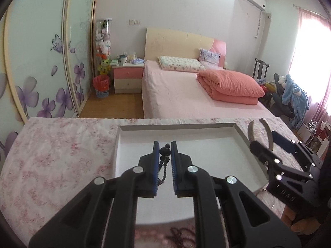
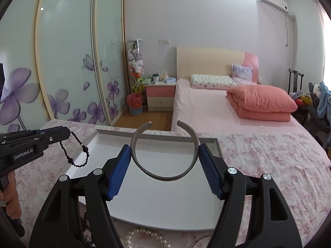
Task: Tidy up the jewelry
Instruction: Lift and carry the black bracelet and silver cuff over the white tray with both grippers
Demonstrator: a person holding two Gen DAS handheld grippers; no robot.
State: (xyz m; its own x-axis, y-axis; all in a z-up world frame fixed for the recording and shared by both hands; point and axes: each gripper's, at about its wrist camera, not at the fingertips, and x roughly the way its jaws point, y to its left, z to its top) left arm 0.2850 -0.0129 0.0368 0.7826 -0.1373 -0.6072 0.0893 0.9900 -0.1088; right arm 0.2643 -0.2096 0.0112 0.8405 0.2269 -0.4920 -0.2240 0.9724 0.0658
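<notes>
Right wrist view gives me what the left cannot: the whole black bead bracelet [image 2: 79, 155] hanging as a loop from the left gripper [image 2: 66, 133] at the left edge, plus a pearl strand [image 2: 144, 237] on the floral cloth [image 2: 269, 155] at the bottom centre. In the left wrist view I see only a short run of those beads [image 1: 164, 161] pinched between narrow blue pads [image 1: 155, 165], dangling down over the white tray [image 1: 124, 144]. The left view shows the right gripper [image 1: 261, 132] from the side at the right edge, angled toward the upper left with a hand [image 1: 300, 223] under it. My right gripper [image 2: 165, 157] is held fairly wide, pads pressing the two sides of a metal cuff [image 2: 163, 150]. The cuff lies roughly flat above the tray, its gap pointing away toward the top of the frame, its width running left to right. Both grippers tilt downward over the tray.
</notes>
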